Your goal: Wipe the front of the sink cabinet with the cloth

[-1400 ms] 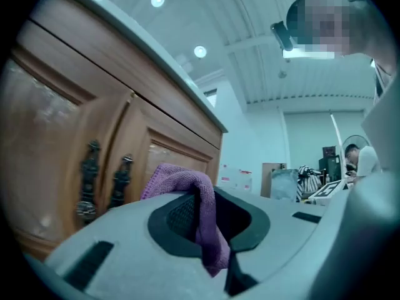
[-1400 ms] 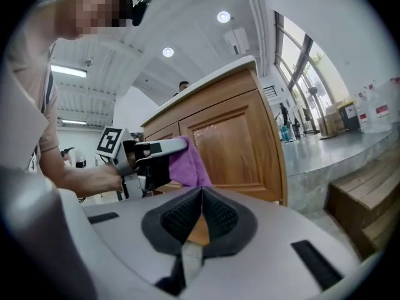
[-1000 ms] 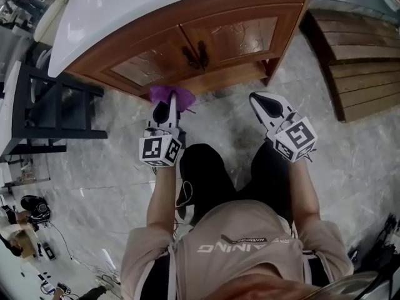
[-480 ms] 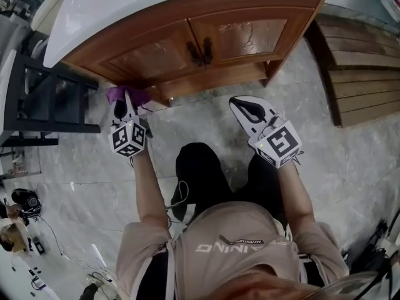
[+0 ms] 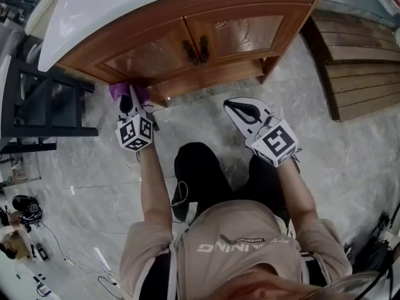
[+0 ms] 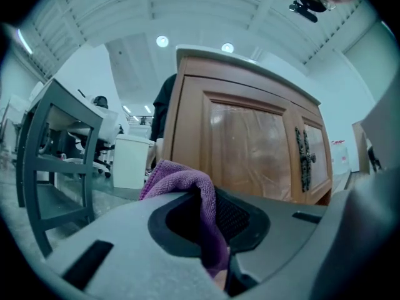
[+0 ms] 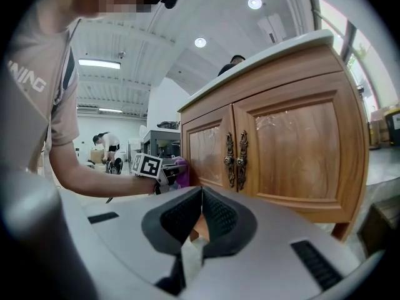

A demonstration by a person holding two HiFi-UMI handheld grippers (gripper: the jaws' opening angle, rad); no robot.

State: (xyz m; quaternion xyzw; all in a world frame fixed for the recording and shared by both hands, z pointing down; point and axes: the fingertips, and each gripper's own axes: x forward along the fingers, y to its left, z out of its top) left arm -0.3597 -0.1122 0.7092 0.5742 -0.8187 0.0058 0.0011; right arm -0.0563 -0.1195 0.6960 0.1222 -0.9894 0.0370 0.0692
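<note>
Since a second ago the left gripper (image 5: 128,99) has travelled from below the middle of the cabinet front to its lower left corner, carrying the cloth (image 5: 117,91) along the bottom rail. Its jaws are clamped on the purple cloth, a fold of which bulges out above them in the left gripper view (image 6: 187,183). Judgement: a leftward wiping pass along the lower edge is reaching its end; the two door panels (image 5: 147,56) above show no sign either way of having been wiped.

The sink cabinet (image 5: 250,5) itself has not shifted. The right gripper (image 5: 240,110) has drifted slightly left and hangs clear of the front, below the right door; its jaws are closed tip to tip with nothing between them.

Limits of view: whether the cloth actually presses on the wood cannot be told, as the gripper covers the contact from above. The white countertop (image 5: 125,5) overhangs and hides the front's top edge. The black frame (image 5: 37,99) beside the left corner is cut off.
</note>
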